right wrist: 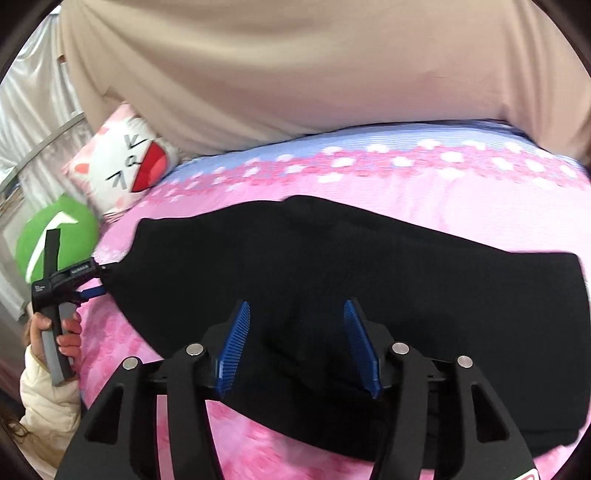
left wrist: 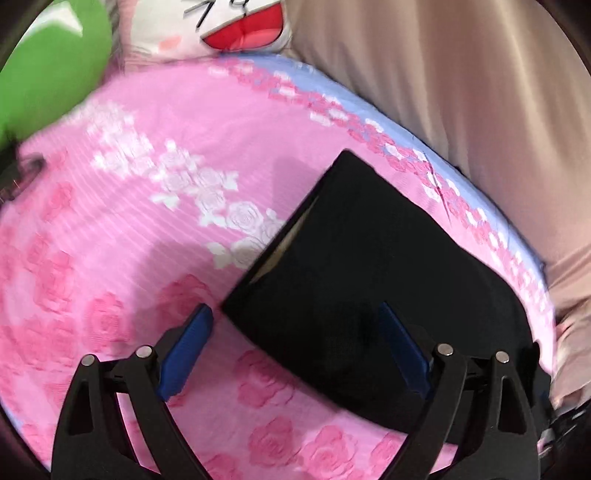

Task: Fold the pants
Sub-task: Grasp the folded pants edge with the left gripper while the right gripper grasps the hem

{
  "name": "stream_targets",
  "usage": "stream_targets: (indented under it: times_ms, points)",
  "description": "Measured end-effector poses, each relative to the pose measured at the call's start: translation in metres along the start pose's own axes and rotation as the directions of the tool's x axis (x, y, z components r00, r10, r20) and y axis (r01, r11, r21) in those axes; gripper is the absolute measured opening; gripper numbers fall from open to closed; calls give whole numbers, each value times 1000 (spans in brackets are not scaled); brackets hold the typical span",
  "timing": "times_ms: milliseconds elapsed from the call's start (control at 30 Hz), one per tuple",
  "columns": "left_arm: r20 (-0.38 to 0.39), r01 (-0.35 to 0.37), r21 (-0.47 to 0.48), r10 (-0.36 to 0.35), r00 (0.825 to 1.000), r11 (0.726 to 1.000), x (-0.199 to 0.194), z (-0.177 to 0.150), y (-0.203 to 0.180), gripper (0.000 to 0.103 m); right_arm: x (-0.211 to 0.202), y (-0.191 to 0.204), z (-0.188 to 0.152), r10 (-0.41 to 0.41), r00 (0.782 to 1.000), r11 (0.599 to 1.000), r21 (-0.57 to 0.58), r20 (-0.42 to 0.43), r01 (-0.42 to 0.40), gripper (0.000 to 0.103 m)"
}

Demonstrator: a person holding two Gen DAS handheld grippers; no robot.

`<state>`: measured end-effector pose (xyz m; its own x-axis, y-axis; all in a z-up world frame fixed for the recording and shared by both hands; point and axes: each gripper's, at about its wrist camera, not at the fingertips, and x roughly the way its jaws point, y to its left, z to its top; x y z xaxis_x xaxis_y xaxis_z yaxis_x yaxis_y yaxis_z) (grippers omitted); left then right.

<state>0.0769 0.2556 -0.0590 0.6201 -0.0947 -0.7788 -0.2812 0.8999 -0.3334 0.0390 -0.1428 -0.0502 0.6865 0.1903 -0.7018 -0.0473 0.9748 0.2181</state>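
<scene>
Black pants (left wrist: 369, 258) lie folded into a flat block on the pink rose-patterned bed cover (left wrist: 129, 221). In the left wrist view my left gripper (left wrist: 295, 332) is open wide. The near corner of the pants sits between its blue pads (left wrist: 188, 343), and neither pad presses on the cloth. In the right wrist view the pants (right wrist: 369, 277) stretch across the cover (right wrist: 406, 184). My right gripper (right wrist: 295, 343) hovers open over their near middle, its pads apart. The left gripper (right wrist: 99, 280) shows at the pants' left end, held by a hand (right wrist: 66, 332).
A white cat-face pillow (right wrist: 122, 166) and a green cushion (right wrist: 55, 236) lie at the head of the bed, also seen as the pillow (left wrist: 221, 29) and cushion (left wrist: 48, 66). A beige curtain (right wrist: 295, 74) hangs along the far side, past the cover's blue border (right wrist: 369, 136).
</scene>
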Motion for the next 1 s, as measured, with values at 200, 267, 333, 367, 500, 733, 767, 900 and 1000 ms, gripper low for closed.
stream_targets:
  times_ms: [200, 267, 333, 367, 500, 733, 767, 900, 1000]
  points:
    - [26, -50, 66, 49, 998, 997, 1, 5, -27, 28, -18, -41, -12, -41, 999, 991, 126, 16, 38, 63]
    - [83, -58, 115, 48, 995, 992, -16, 6, -49, 25, -25, -58, -16, -55, 998, 983, 177, 29, 49, 63]
    - [137, -34, 180, 9, 991, 983, -39, 5, -79, 25, -30, -73, -20, -61, 997, 974, 222, 46, 49, 64]
    - [161, -5, 231, -34, 986, 973, -54, 2, -102, 25, -34, -79, -21, -63, 997, 969, 242, 54, 48, 64]
    - [191, 103, 442, -205, 960, 891, -98, -26, -197, 25, -51, -109, -29, -86, 992, 948, 313, 95, 52, 64]
    - [-111, 256, 640, -242, 964, 725, -43, -124, -316, 38, -72, -138, -43, -103, 986, 929, 366, 133, 48, 65]
    - [-179, 266, 638, -197, 964, 722, -20, -137, -322, 42, -74, -140, -45, -97, 986, 928, 369, 133, 42, 65]
    - [-155, 244, 635, -189, 970, 733, -23, -153, -318, 75, -79, -142, -47, -97, 987, 934, 355, 128, 46, 67]
    - [-95, 260, 605, -257, 962, 753, -59, -136, -298, 93, -74, -135, -42, -86, 989, 944, 328, 118, 43, 70]
